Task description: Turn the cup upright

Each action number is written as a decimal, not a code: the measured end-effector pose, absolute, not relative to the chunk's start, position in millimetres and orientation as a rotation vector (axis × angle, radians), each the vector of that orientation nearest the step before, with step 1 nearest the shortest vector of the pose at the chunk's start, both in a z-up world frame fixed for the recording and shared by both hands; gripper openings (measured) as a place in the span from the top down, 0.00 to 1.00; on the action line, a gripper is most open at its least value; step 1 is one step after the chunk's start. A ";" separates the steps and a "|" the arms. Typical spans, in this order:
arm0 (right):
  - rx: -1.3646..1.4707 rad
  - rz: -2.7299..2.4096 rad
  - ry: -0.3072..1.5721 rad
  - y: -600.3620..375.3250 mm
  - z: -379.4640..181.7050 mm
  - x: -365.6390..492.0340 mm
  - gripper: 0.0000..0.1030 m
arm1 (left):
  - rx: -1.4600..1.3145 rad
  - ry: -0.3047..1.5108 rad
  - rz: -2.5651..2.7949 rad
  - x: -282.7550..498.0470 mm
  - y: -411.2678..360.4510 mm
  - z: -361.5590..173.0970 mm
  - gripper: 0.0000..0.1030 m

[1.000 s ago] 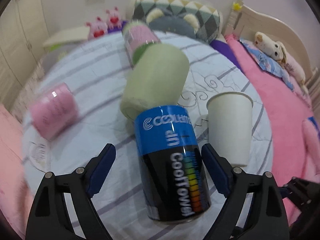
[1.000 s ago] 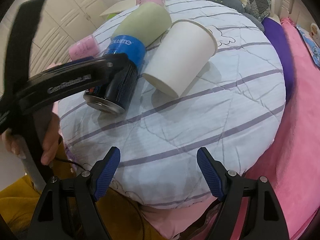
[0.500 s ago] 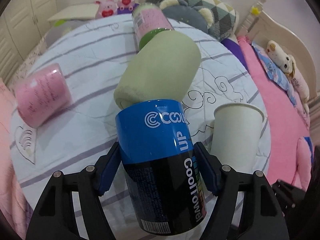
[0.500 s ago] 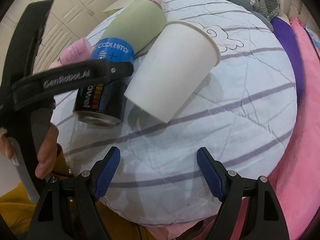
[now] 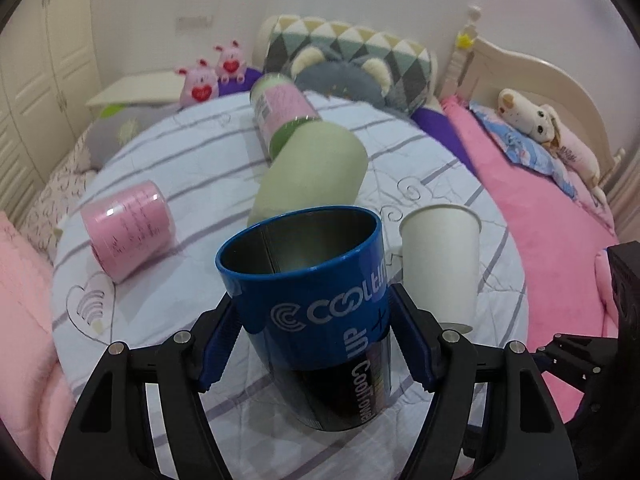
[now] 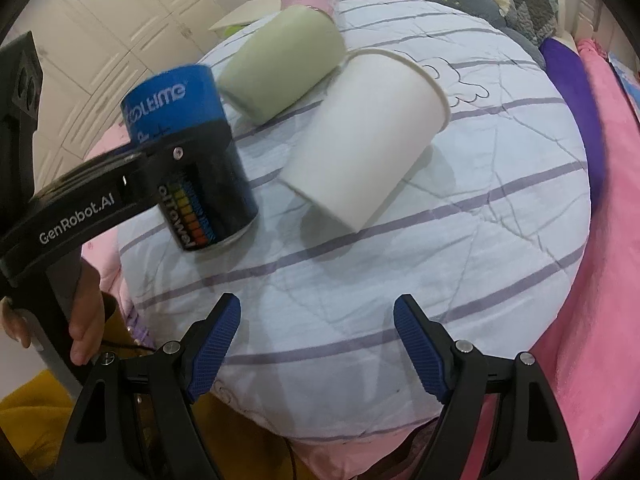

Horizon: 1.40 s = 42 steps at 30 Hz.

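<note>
My left gripper [image 5: 316, 340] is shut on a blue and black tin cup [image 5: 316, 304] with its open mouth tilted up and away. In the right wrist view the same cup [image 6: 188, 160] stands nearly upright, its base close to the striped round cushion [image 6: 460, 220]. A white paper cup [image 5: 442, 256] stands mouth-up beside it, also in the right wrist view [image 6: 372, 144]. My right gripper [image 6: 316, 344] is open and empty over the cushion's near edge.
A pale green cup [image 5: 312, 180] lies on its side behind the blue cup, with a pink and green cup [image 5: 282, 116] beyond it. A pink cup [image 5: 128, 230] lies at the left. Pink bedding [image 5: 552, 240] lies at the right, pillows and plush toys behind.
My left gripper closed on the blue cup, lifted it off its side and tipped it mouth-up. My right gripper moved a little closer to the paper cup and stayed open.
</note>
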State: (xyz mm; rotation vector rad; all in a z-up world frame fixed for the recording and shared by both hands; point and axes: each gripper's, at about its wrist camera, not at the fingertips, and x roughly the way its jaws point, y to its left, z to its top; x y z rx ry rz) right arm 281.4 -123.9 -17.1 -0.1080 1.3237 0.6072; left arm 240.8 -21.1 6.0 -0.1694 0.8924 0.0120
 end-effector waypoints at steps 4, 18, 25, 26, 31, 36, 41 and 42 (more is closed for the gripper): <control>-0.112 0.599 1.321 -121.8 -13.2 274.0 0.22 | -0.107 0.828 0.016 235.5 -23.6 8.1 0.30; -0.089 0.562 1.334 -133.1 -15.4 267.7 0.22 | -0.031 0.762 -0.011 212.5 -31.4 7.5 0.09; -0.078 0.538 1.315 -133.4 -13.8 259.8 0.22 | -0.002 0.763 -0.016 203.8 -34.8 6.3 0.09; -0.078 0.534 1.309 -134.4 -13.5 257.0 0.22 | 0.001 0.764 -0.018 201.4 -35.3 6.2 0.09; -0.085 0.485 1.252 -136.5 -7.4 237.4 0.22 | 0.012 0.759 -0.034 184.0 -36.4 6.7 0.09; -0.106 0.406 1.175 -132.7 -4.7 213.4 0.22 | 0.025 0.697 -0.066 158.3 -36.1 11.9 0.06; -0.049 0.386 1.118 -130.0 -5.0 187.9 0.22 | 0.036 0.676 -0.075 134.8 -30.9 12.6 0.06; -0.043 0.380 1.106 -129.2 -4.7 184.8 0.22 | 0.032 0.668 -0.073 130.1 -28.7 12.6 0.06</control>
